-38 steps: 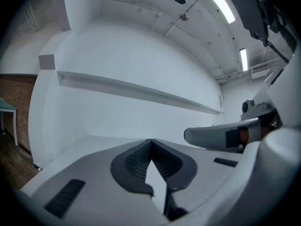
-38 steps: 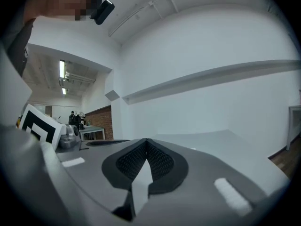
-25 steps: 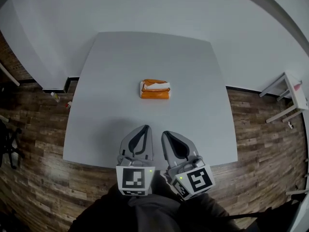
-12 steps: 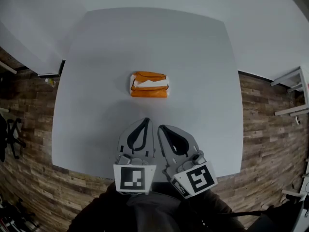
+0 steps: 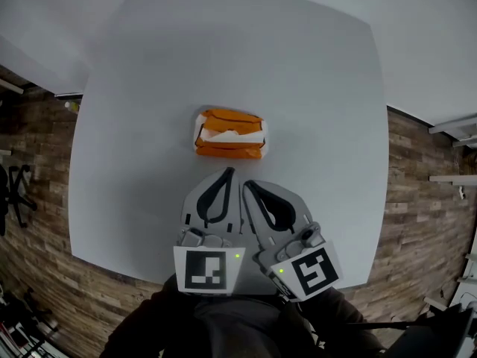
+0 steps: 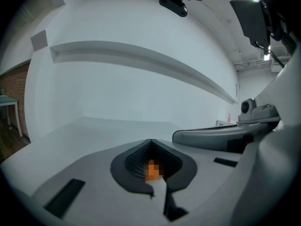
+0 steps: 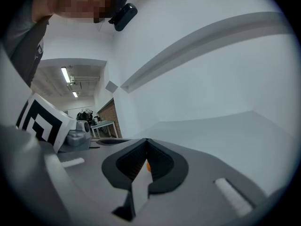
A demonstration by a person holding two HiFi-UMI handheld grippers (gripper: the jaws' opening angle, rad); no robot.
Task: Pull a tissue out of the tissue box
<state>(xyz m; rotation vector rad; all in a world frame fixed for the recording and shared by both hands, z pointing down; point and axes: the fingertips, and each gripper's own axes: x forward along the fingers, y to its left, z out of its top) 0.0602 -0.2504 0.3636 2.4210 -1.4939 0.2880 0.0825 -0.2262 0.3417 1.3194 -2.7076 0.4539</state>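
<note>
The orange tissue box (image 5: 228, 150) is sitting near the middle of the pale grey bench (image 5: 141, 95), its long side facing the person. A white tissue (image 5: 237, 134) is showing along the slot in its top, not yet drawn out. The box is standing alone with bare surface all round it, which is leaving both tools a free line in from the near side.

Just short of the box's near edge, the left tool (image 5: 228, 171) is pointing at it, jaws clenched together with nothing between them. In its own view a speck of orange is showing through the gap behind the closed tips, so it seems to be lined up on the box. The right tool (image 5: 246, 184) is lying close beside it, a little nearer to the person, and is likewise clenched and empty.

The two are being held side by side over the near half of the bench, marker cubes (image 5: 205, 269) toward the person. This looks like the reach before the pull. One tool will probably have to open to pinch the tissue, and the other may be there to steady the light box.

Wood-plank floor (image 5: 41, 222) is showing round the bench.
</note>
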